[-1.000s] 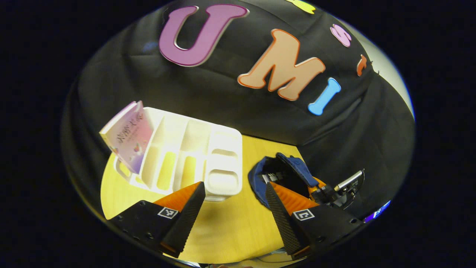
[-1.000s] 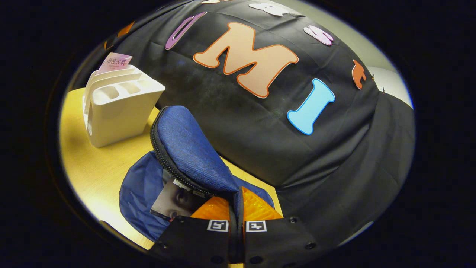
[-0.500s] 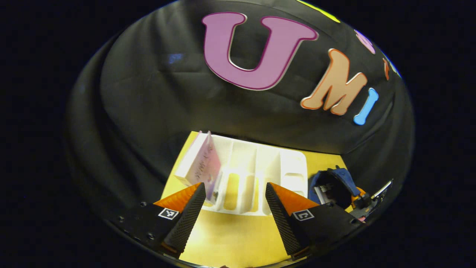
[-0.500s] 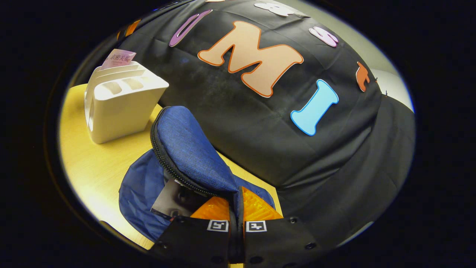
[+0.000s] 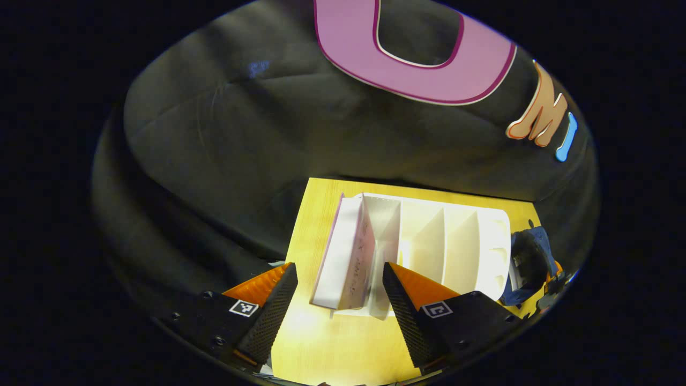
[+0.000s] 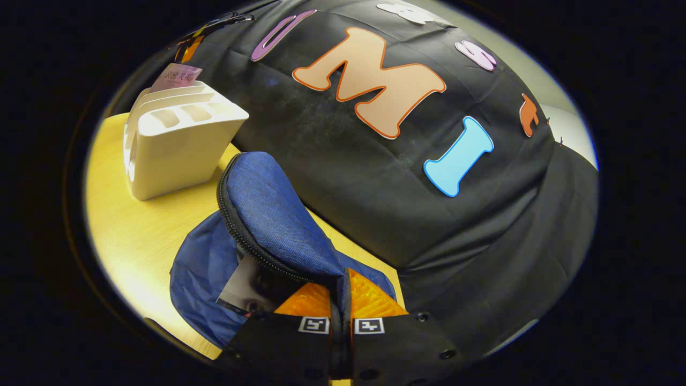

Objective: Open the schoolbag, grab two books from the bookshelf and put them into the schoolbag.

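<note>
Fingers of the left gripper [image 5: 338, 300] are spread wide above the yellow counter [image 5: 343, 343], with the pink book [image 5: 345, 262] standing between them in the end slot of the white bookshelf [image 5: 455, 246]. Over on the right, the other gripper [image 6: 341, 316] has its fingers pinched tight on the lifted flap of the blue schoolbag [image 6: 273, 214], whose mouth gapes open. Inside it lies another book [image 6: 244, 287].
</note>
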Demonstrator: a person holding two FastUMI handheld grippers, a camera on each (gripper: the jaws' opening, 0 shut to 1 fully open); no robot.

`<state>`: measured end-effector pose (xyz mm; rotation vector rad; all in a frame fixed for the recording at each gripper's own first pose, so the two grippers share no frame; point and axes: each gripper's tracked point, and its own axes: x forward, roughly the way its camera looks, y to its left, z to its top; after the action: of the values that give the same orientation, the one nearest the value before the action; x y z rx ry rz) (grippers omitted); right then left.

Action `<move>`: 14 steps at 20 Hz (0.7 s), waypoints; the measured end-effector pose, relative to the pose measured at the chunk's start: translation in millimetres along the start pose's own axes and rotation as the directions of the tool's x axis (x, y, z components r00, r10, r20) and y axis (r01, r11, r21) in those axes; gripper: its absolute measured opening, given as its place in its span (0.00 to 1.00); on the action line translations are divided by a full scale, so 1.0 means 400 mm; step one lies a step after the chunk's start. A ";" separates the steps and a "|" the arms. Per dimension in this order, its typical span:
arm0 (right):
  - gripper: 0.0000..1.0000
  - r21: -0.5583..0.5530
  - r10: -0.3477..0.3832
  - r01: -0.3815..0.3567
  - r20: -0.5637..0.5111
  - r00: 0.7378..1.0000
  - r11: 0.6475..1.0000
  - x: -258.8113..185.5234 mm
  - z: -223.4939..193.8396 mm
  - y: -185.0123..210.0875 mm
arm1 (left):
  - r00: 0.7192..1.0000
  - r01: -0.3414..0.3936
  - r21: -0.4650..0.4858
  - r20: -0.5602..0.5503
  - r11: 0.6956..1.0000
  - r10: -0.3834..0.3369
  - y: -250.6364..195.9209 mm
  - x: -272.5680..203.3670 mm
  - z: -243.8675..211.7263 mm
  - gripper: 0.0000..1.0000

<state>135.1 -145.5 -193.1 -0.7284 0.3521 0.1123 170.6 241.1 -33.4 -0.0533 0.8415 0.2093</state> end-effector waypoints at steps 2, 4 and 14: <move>0.03 -0.010 -0.001 0.001 -0.005 1.000 1.000 0.002 -0.001 0.002 | 0.999 0.009 0.011 -0.052 1.000 -0.009 -0.013 0.023 -0.007 0.94; 0.03 -0.020 0.002 -0.002 -0.010 1.000 1.000 0.005 0.000 0.005 | 0.996 0.035 0.024 -0.085 0.999 -0.033 -0.024 0.046 -0.011 0.93; 0.02 -0.020 -0.004 0.004 -0.024 1.000 1.000 0.014 0.002 0.021 | 0.974 0.097 0.081 -0.214 0.992 -0.077 -0.119 0.102 -0.019 0.57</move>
<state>139.0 -138.8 -199.7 -0.7510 0.3726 0.1035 201.2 200.3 -70.4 -0.0269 1.0572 0.0829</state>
